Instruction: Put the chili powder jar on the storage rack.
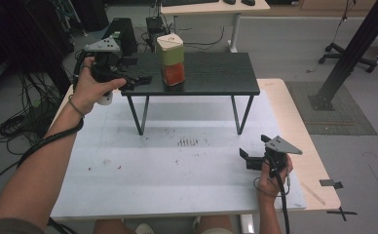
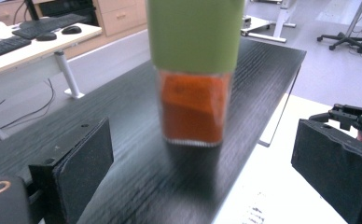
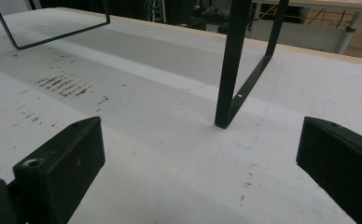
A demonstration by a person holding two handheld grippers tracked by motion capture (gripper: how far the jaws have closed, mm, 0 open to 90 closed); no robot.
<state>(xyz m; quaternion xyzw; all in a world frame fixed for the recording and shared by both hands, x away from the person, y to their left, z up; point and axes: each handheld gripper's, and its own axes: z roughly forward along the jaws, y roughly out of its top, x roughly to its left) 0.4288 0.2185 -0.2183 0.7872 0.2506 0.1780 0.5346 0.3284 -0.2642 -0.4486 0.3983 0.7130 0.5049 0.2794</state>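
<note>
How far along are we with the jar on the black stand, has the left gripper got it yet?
Not yet. Done so far: the left gripper is up at the black stand, open and lined up on the jar, which sits upright ahead of its jaws. In hand: nothing; neither gripper holds anything. The right gripper rests open low on the white table. Left: probably closing on the jar and moving it.
</note>
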